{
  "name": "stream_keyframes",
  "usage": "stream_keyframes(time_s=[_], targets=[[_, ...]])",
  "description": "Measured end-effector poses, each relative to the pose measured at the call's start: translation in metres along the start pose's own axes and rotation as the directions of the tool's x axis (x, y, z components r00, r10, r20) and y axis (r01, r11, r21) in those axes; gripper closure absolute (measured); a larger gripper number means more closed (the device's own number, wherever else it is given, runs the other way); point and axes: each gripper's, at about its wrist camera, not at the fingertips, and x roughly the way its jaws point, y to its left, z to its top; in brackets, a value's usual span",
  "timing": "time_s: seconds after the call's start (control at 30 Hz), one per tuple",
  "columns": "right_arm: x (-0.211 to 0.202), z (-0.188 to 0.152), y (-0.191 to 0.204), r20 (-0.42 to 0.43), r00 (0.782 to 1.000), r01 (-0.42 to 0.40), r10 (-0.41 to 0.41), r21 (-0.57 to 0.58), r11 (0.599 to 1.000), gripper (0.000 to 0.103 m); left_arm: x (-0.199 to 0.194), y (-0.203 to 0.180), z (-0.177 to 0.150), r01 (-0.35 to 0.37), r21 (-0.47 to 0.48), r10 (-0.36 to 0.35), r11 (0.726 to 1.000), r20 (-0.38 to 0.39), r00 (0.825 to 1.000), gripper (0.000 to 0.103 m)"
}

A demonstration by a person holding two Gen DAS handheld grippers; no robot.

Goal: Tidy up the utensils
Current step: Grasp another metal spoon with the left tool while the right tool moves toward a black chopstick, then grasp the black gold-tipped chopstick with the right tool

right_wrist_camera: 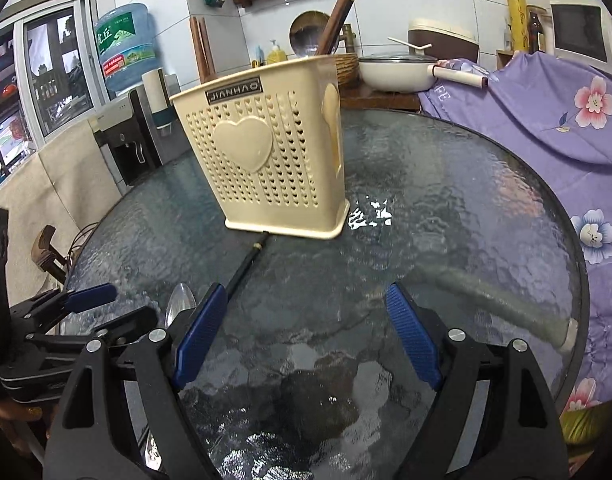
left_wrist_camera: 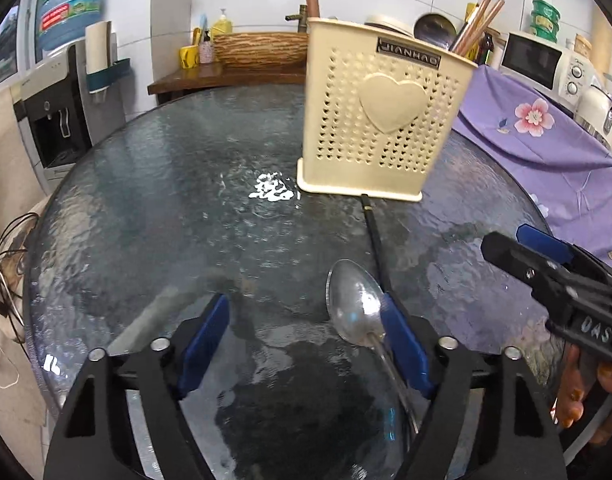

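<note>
Chopsticks (left_wrist_camera: 476, 24) already stand in the cream utensil holder (left_wrist_camera: 380, 120), some in its left end and more in its right end, so part of the sorting looks done. What is left, as far as can be seen, lies on the glass table (left_wrist_camera: 154, 208) in front of the holder: a steel spoon (left_wrist_camera: 356, 306) and a long black-handled utensil (left_wrist_camera: 376, 240) whose gold-tipped end touches the holder's base. The black utensil's working end is hidden behind the left gripper's finger, so what kind it is cannot be told.

Nearer than the holder, the left gripper (left_wrist_camera: 306, 346) has its blue pads apart, with nothing pinched. The spoon's bowl sits just inside its right-hand pad, the handle running back under that finger; whether the pad touches the spoon I cannot tell. My reading is that the spoon is the item being gone after, and it has not yet been lifted.

To the holder's near right, the right gripper (right_wrist_camera: 306, 336) also has its pads spread wide, over bare glass, holding nothing. The black handle passes just outside its left-hand pad.

Both loose utensils remain to be picked up and dropped into the holder, so the task seems roughly partway, with at least two placements to go.
</note>
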Motion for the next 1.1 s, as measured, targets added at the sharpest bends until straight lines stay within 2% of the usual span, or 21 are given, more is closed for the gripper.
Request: stream_keyframes(time_s=[0.1, 0.27, 0.4, 0.5, 0.57, 0.77, 1.0, 1.1], targets=[[0.0, 0.0, 0.001, 0.001, 1.0, 0.007, -0.007, -0.012, 1.0, 0.022, 0.003, -0.001, 0.001, 0.025, -0.037, -0.026, 0.999, -0.018, 1.0, 0.033], [0.003, 0.0, -0.006, -0.015, 1.0, 0.005, -0.005, 0.03, 1.0, 0.022, 0.008, -0.007, 0.011, 0.003, -0.068, -0.004, 0.998, -0.016, 1.0, 0.033], [0.005, -0.003, -0.011, -0.027, 1.0, 0.007, -0.006, 0.049, 0.999, 0.022, 0.015, -0.014, 0.023, -0.06, -0.105, 0.06, 0.993, -0.006, 0.998, 0.034], [0.005, -0.004, -0.013, -0.034, 0.999, 0.005, -0.003, 0.055, 0.998, 0.022, 0.024, -0.017, 0.027, -0.079, -0.13, 0.075, 0.988, -0.029, 0.997, 0.039], [0.004, -0.004, -0.015, -0.036, 0.999, 0.002, 0.0, 0.059, 0.998, 0.022, 0.033, -0.021, 0.028, -0.115, -0.12, 0.11, 0.986, -0.046, 0.993, 0.043], [0.004, -0.005, -0.022, -0.044, 0.999, -0.013, 0.016, 0.075, 0.997, 0.022, 0.043, -0.032, 0.025, -0.148, -0.085, 0.141, 0.985, -0.082, 0.987, 0.049], [0.008, -0.005, -0.031, -0.059, 0.998, -0.022, 0.028, 0.104, 0.994, 0.022, 0.033, -0.039, 0.009, -0.166, -0.046, 0.161, 0.985, -0.09, 0.983, 0.056], [0.01, -0.007, -0.032, -0.067, 0.997, -0.023, 0.031, 0.109, 0.994, 0.022, 0.024, -0.047, -0.002, -0.173, -0.017, 0.172, 0.985, -0.083, 0.982, 0.062]])
